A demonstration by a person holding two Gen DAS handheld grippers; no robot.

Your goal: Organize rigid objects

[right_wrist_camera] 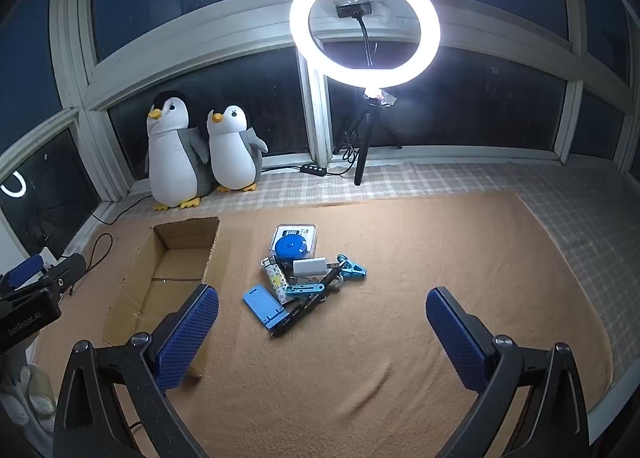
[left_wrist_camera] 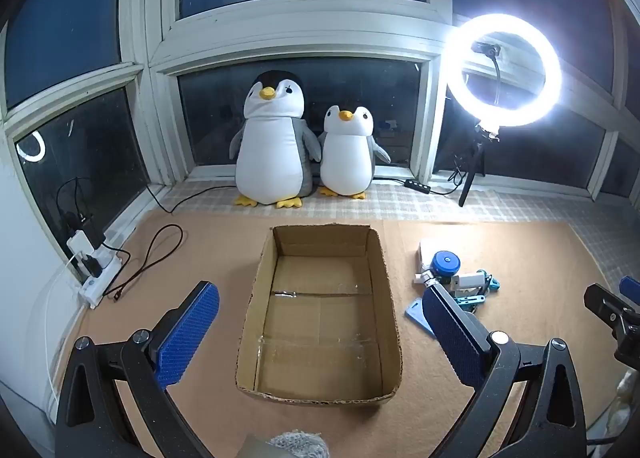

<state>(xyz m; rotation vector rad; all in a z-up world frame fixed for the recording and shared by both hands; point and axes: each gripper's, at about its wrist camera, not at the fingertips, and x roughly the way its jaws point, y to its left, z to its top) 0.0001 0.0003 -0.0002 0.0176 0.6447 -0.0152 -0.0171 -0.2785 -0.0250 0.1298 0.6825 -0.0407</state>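
- Cardboard box: open-topped and empty, on the orange mat toward its left edge, long side running away from the wrist cameras. By the look of it, the receptacle for the sorting.
- Pile of small rigid items: heaped together on the mat just right of the box, well clear of the mat's right edge. Includes a blue round case on a clear flat box, a white charger, a patterned lighter, a light-blue phone stand, a black pen and a teal clip. Items overlap and touch, so each probably has to be picked out singly.
- Left gripper: released, jaws spread wide, nothing between them; hangs over the box, tilted downward.
- Right gripper: released, jaws equally wide, empty; aimed down at the mat short of the pile, likely ready to make the first pick.
- Two penguin plush toys: standing against the window on the checked cloth beyond the mat's far edge; soft, so probably not part of the sort.
- Ring light: on a tripod, lit, behind the mat's far edge.
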